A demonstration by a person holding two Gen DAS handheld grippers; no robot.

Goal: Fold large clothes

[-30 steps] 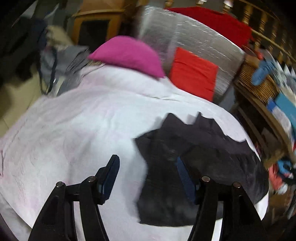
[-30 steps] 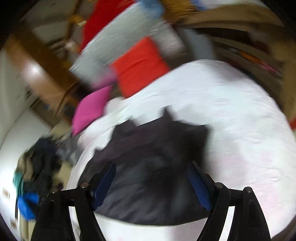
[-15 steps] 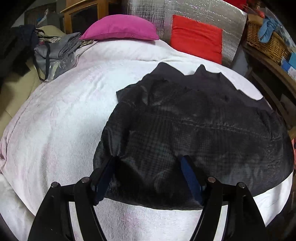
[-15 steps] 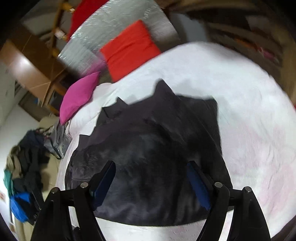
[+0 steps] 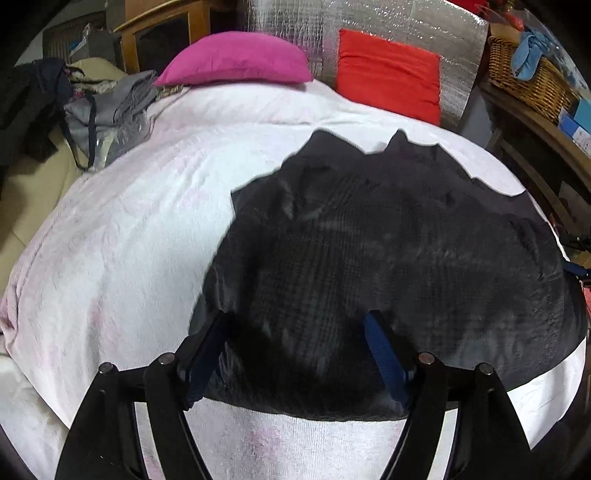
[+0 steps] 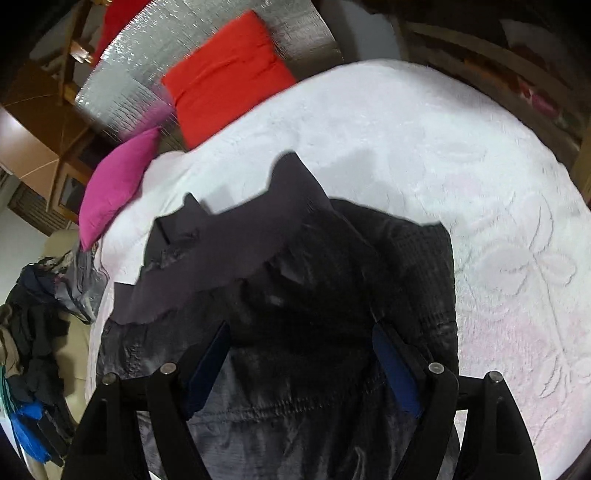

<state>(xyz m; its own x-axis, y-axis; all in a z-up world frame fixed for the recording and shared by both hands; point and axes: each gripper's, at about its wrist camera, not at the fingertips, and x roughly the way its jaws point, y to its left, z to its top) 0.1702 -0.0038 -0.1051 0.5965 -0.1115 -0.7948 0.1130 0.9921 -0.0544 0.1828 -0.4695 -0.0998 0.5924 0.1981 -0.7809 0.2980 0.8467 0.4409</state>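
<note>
A large dark quilted garment (image 5: 388,240) lies spread flat on the white bed cover (image 5: 129,240). In the left wrist view my left gripper (image 5: 295,321) hangs low over the garment's near left part. Its jaws are opening, the cloth lies below and between the blue pads, and they do not press on it. In the right wrist view the same garment (image 6: 295,288) shows a smooth dark lining flap at its far side. My right gripper (image 6: 303,332) stands open just above the garment's near edge, gripping nothing.
A pink pillow (image 5: 236,59) and a red cushion (image 5: 388,70) lie at the head of the bed against a silver foil panel (image 5: 369,18). A grey bag (image 5: 110,118) sits at the left edge, a wicker basket (image 5: 528,81) on a shelf at right. Clothes pile (image 6: 29,332) beside the bed.
Both grippers have come down and forward towards the garment, which now fills more of each view. The left jaws stand slightly wider apart. The garment itself has not shifted.
</note>
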